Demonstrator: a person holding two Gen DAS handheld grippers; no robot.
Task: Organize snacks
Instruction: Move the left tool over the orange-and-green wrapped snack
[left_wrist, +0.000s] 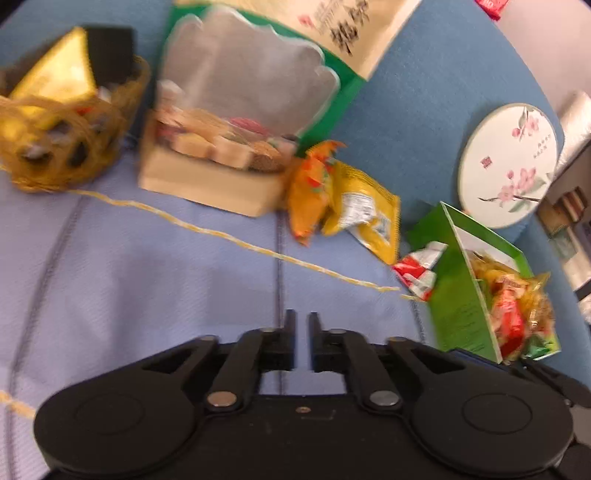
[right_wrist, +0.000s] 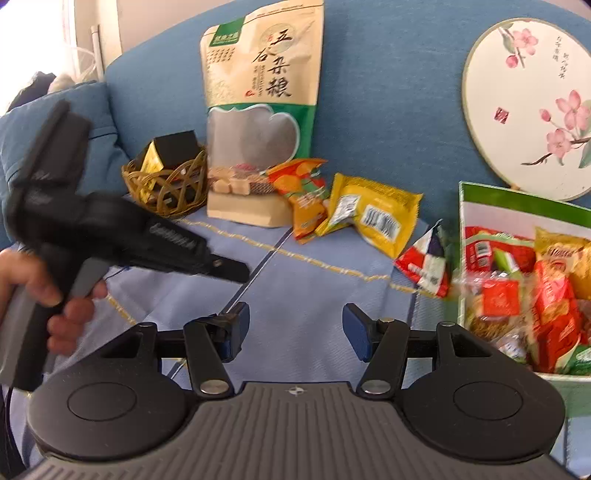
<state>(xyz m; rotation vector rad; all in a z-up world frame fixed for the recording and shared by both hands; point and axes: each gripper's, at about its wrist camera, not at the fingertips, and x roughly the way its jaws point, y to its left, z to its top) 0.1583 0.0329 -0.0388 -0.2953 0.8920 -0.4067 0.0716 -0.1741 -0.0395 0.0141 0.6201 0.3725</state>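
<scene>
Loose snacks lie on a blue cloth: an orange packet (left_wrist: 308, 192) (right_wrist: 304, 199), a yellow packet (left_wrist: 364, 212) (right_wrist: 376, 214) and a red-white-green packet (left_wrist: 419, 269) (right_wrist: 426, 264). A green box (left_wrist: 469, 280) (right_wrist: 517, 206) at the right holds several red and yellow snacks. My left gripper (left_wrist: 302, 325) is nearly shut and empty, low over the cloth; it also shows in the right wrist view (right_wrist: 236, 271), held in a hand at the left. My right gripper (right_wrist: 295, 325) is open and empty, short of the loose packets.
A big kraft grain pouch (left_wrist: 243, 107) (right_wrist: 258, 122) leans on the blue sofa back. A woven basket (left_wrist: 62, 147) (right_wrist: 166, 184) with gold and black boxes stands left of it. A round flowered fan (left_wrist: 511, 162) (right_wrist: 528, 107) leans at the right.
</scene>
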